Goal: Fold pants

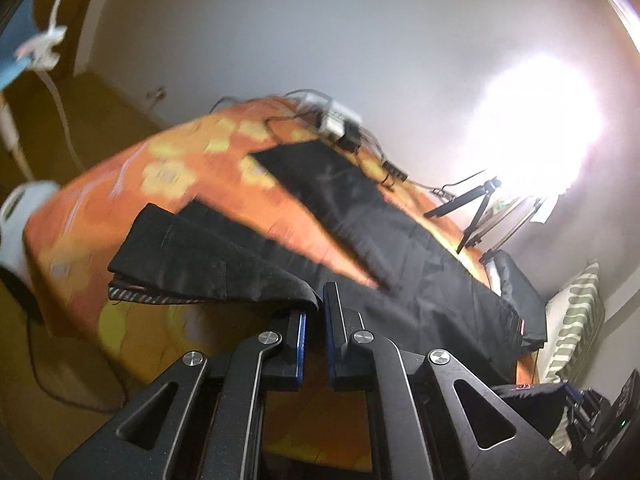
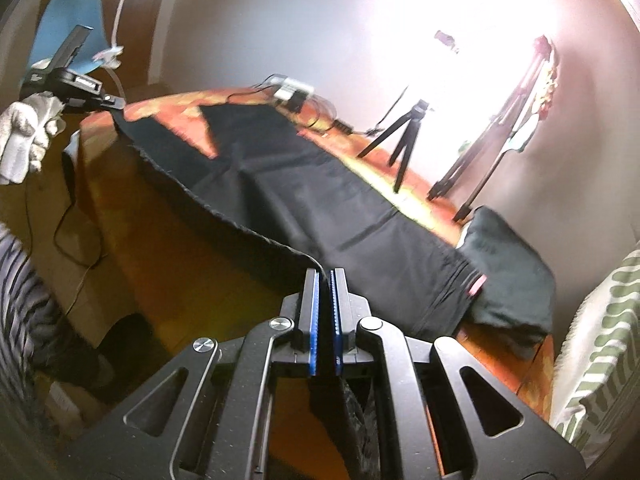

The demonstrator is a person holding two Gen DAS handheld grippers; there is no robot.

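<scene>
Black pants (image 1: 360, 216) lie spread on an orange flowered bed cover (image 1: 120, 200), legs apart. My left gripper (image 1: 316, 304) is shut on the near leg's edge, which drapes over the fingertips, cuff end (image 1: 168, 256) hanging left. In the right wrist view the pants (image 2: 300, 188) stretch along the bed. My right gripper (image 2: 325, 276) is shut on the near edge of the fabric, lifted off the bed side. The left gripper (image 2: 108, 100) shows far left, holding the other end of that edge.
A folded dark garment (image 2: 508, 264) lies by the waistband. Tripods (image 2: 404, 140) stand on the bed's far side. A power strip with cables (image 1: 336, 116) sits at the far end. A striped pillow (image 2: 600, 340) is at right. A lamp glares brightly.
</scene>
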